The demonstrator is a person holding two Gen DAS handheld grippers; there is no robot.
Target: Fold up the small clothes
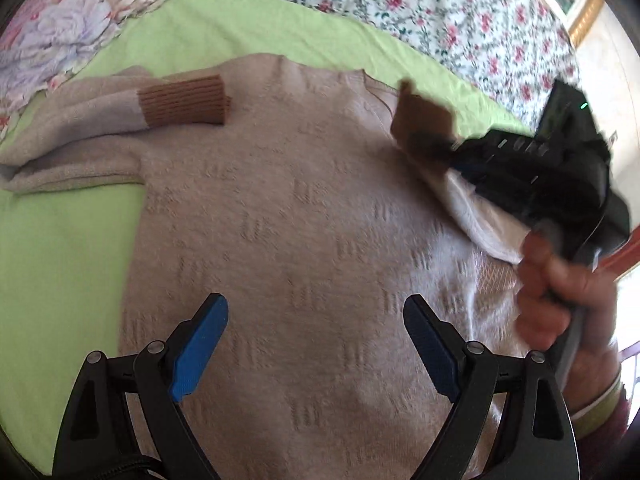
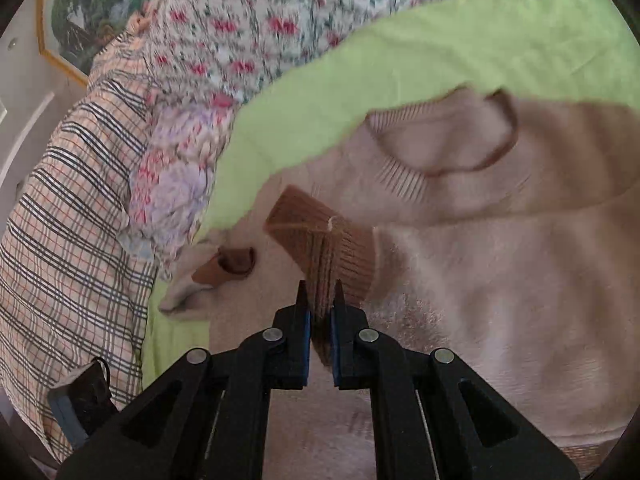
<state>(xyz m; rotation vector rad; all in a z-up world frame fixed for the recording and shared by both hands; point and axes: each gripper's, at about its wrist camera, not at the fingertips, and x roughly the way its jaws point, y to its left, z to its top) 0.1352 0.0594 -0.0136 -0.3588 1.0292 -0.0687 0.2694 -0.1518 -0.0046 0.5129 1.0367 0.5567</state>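
Observation:
A beige knit sweater (image 1: 304,208) lies flat on a green sheet (image 1: 60,248). One sleeve is folded across its chest, its brown ribbed cuff (image 1: 184,100) lying on the body. My left gripper (image 1: 316,304) hovers open over the sweater's middle with nothing between its blue pads. At the right, a hand (image 1: 560,292) holds my right gripper (image 1: 416,140), shut on the other sleeve's brown cuff (image 1: 424,116) and lifting it above the sweater. In the right wrist view the right gripper (image 2: 320,292) pinches that cuff (image 2: 320,240). The neckline (image 2: 444,140) lies beyond it, and the folded sleeve's cuff (image 2: 232,264) is at the left.
The green sheet (image 2: 440,52) covers a bed with floral bedding (image 1: 440,4) behind it. A plaid pillow (image 2: 72,216) and a purple-flowered cloth (image 2: 180,176) lie along one side. A framed picture (image 2: 92,12) hangs on the wall.

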